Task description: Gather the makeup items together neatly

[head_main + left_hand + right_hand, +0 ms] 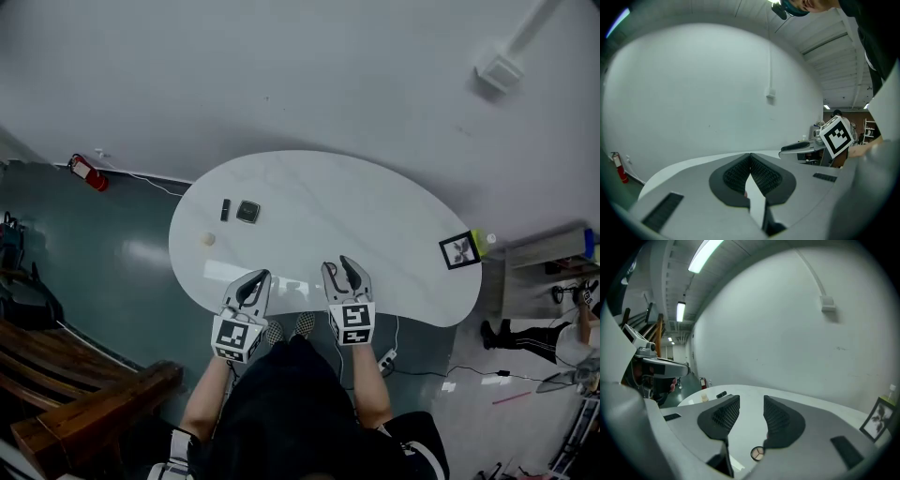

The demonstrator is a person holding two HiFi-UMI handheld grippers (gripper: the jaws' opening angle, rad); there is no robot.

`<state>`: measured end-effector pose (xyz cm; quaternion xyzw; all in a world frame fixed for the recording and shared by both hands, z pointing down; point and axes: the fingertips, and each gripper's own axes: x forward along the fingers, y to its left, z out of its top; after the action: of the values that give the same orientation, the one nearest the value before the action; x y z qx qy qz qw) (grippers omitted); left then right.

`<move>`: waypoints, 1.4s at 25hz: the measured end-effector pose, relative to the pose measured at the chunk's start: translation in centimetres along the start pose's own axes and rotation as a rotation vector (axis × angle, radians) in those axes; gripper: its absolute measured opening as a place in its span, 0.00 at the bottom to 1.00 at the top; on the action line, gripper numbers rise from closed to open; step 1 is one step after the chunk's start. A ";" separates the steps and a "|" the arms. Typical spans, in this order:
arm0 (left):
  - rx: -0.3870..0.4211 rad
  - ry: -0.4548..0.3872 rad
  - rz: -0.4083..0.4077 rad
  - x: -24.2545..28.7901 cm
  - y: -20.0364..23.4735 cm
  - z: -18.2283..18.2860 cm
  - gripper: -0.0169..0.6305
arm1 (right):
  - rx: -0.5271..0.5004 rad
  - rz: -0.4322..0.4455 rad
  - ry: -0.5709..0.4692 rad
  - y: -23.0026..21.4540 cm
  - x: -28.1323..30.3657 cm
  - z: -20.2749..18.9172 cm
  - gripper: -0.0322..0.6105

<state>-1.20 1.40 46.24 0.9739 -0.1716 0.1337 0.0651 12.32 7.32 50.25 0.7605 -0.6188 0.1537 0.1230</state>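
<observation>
Left gripper [255, 278] closed, right gripper [343, 267] open, empty; one tube [225, 209] and one square compact [247, 212] on table [337, 202].

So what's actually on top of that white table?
A black tube, a square compact, a small round item and a framed marker card. The left gripper and right gripper cover some of the near edge; the right gripper view shows a round palette beneath.

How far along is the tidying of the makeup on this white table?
Barely begun, it seems. Done: a black tube and a square compact already lie side by side. In hand: nothing; the left tool is shut and empty, the right tool open and empty. Left: a small pale pot sits apart from that pair, and a round palette lies near the right tool.
</observation>
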 end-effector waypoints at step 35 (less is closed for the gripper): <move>0.012 -0.116 0.112 -6.4 3.6 4.0 0.05 | -0.061 0.074 -0.137 8.1 -2.6 6.8 0.11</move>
<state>-7.31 -0.64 40.86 0.9693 -0.2285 0.0813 0.0416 4.46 5.43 42.96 0.7417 -0.6579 0.0871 0.0976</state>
